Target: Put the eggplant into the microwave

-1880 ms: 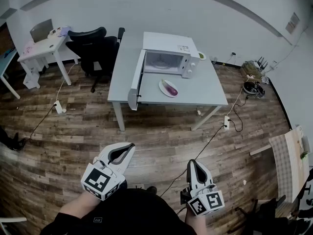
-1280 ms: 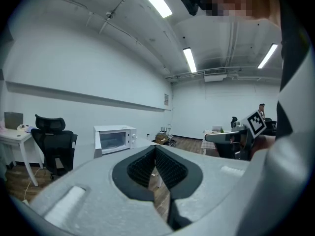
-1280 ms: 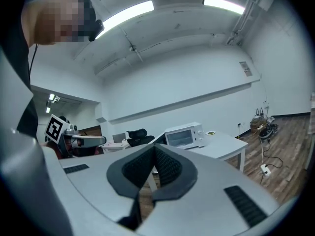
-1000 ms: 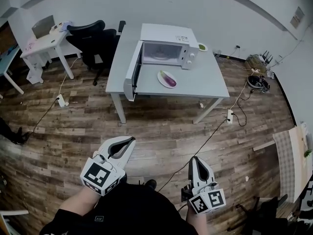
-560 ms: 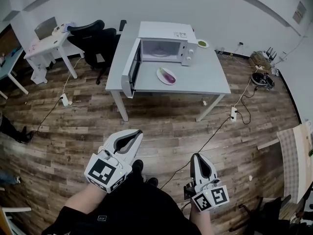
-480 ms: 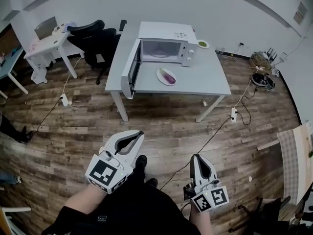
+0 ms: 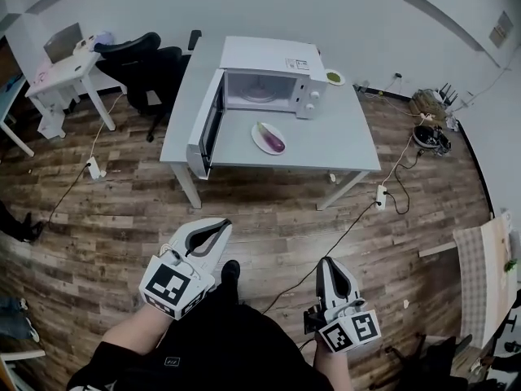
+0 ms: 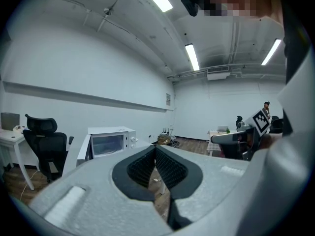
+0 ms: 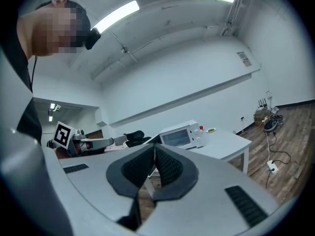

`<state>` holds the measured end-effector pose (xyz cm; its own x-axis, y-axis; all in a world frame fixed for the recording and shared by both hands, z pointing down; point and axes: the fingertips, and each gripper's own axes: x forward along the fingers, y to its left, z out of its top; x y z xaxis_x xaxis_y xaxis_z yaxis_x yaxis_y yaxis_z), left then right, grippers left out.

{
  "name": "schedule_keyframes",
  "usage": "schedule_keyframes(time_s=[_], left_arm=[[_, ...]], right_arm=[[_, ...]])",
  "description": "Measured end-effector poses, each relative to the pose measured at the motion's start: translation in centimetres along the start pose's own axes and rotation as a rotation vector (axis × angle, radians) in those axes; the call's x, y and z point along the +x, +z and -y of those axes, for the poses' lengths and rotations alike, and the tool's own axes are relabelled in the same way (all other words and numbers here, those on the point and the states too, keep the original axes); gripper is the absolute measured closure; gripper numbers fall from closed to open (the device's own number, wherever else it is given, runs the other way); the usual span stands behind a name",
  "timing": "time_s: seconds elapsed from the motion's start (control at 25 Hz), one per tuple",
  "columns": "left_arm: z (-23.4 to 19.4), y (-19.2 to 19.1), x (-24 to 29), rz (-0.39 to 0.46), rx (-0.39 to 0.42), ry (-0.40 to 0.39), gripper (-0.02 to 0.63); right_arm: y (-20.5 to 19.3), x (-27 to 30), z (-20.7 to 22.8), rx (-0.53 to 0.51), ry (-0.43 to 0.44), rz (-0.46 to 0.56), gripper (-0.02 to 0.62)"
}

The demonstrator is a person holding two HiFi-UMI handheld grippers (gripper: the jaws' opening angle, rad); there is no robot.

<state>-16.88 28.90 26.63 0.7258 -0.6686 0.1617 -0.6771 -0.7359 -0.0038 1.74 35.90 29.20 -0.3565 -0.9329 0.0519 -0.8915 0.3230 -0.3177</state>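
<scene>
No print here can be read. The sticker (image 7: 296,65) on top of the microwave (image 7: 264,78) is too small. So is the wall sign (image 7: 496,35) far right of the microwave.

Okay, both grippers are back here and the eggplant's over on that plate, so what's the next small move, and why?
Probably step closer to the table, then open one gripper. The eggplant lies on its plate in front of the microwave, whose door already stands open. The left gripper and right gripper are both shut, empty and well short of the table.
</scene>
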Motion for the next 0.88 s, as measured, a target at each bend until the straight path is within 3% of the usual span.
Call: schedule_keyframes(time_s=[0.36, 0.88], left_arm=[[-6.5, 0.9, 6.2, 0.007, 0.004, -0.023, 0.597], [-12.5, 1.8, 9.7, 0.025, -0.026, -0.033, 0.597]], right_arm=[[2.4, 8.5, 2.5, -0.002, -0.021, 0.007, 0.578], [2.6, 15.4, 3.1, 0.025, -0.031, -0.035, 0.578]])
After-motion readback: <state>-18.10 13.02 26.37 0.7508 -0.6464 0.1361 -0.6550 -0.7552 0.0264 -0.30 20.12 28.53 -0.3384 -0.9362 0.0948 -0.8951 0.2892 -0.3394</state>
